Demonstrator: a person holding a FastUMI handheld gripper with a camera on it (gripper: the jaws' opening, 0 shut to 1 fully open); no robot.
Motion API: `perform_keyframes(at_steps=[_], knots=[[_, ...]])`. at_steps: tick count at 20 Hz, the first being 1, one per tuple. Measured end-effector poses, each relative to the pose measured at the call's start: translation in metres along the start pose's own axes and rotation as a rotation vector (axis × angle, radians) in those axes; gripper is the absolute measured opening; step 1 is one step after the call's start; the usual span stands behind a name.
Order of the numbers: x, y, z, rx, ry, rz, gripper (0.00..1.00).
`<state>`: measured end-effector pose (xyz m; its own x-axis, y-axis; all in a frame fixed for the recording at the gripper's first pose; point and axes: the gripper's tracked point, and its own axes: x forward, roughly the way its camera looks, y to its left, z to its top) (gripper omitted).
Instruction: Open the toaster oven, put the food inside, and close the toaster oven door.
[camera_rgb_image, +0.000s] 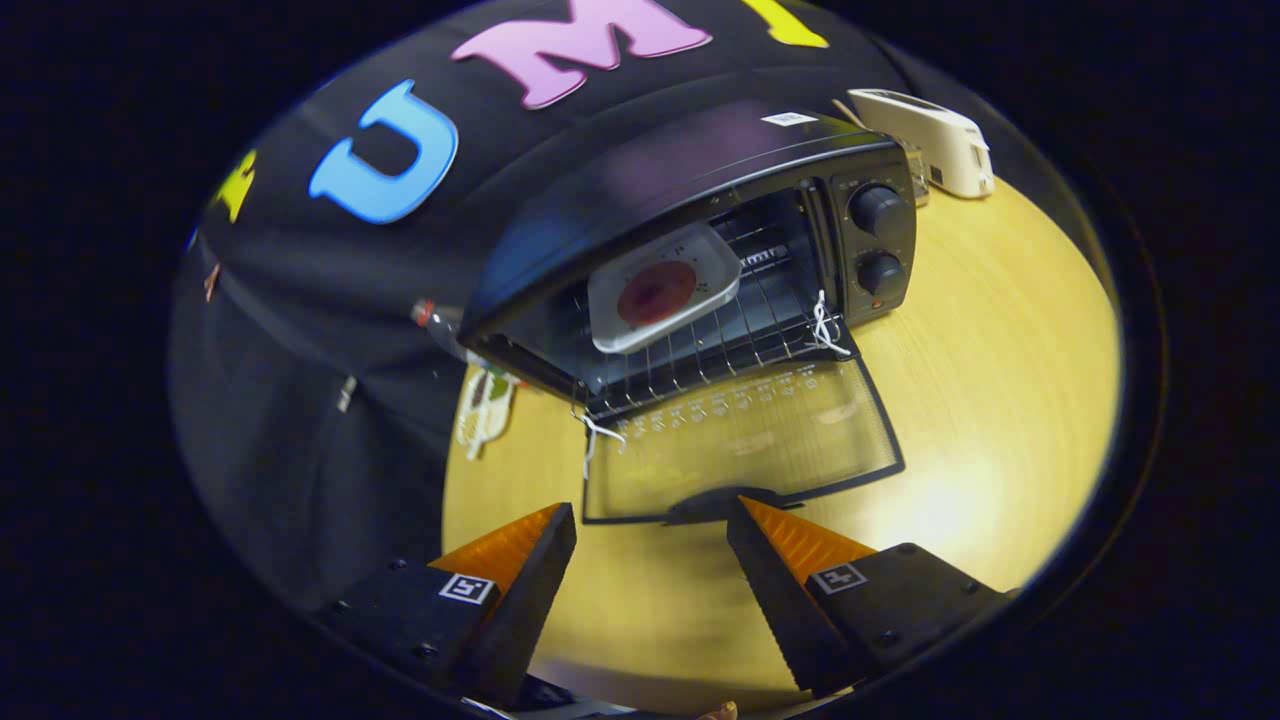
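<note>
- Black toaster oven (700, 190) sat on the wooden table (1000, 400), glass door (740, 440) down.
- White plate (662, 287) of food lay on its rack.
- Gripper (650, 560) fingers stood apart, holding nothing.

Pale wooden tabletop (1000, 400) with fine grain and a bright glare patch near the right jaw. Standing on it, a black toaster oven (700, 200), its glass door (745, 440) folded down flat just over the wood, handle end just ahead of the jaws. Behind the oven's knob side, a white boxy appliance (935, 140) near the far rim, with a small clear item just beside it, too blurred to name. Left of the oven, at the tabletop's edge by the dark cloth, a bottle (440, 325) and a pale patterned object (487, 405), kind unclear. Jaws spread apart above bare wood, gripping nothing.
</note>
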<state>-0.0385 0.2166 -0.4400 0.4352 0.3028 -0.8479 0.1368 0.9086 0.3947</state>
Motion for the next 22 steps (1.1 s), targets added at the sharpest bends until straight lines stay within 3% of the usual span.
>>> perform_keyframes(at_steps=[4, 10, 18, 22], knots=[[0.019, -0.02, -0.04, -0.164, 0.085, -0.109, 0.99], [0.063, -0.062, -0.063, -0.243, 0.177, -0.294, 0.99], [0.086, -0.068, -0.042, -0.203, 0.093, -0.397, 0.98], [0.082, -0.063, -0.043, -0.141, 0.139, -0.365, 0.99]])
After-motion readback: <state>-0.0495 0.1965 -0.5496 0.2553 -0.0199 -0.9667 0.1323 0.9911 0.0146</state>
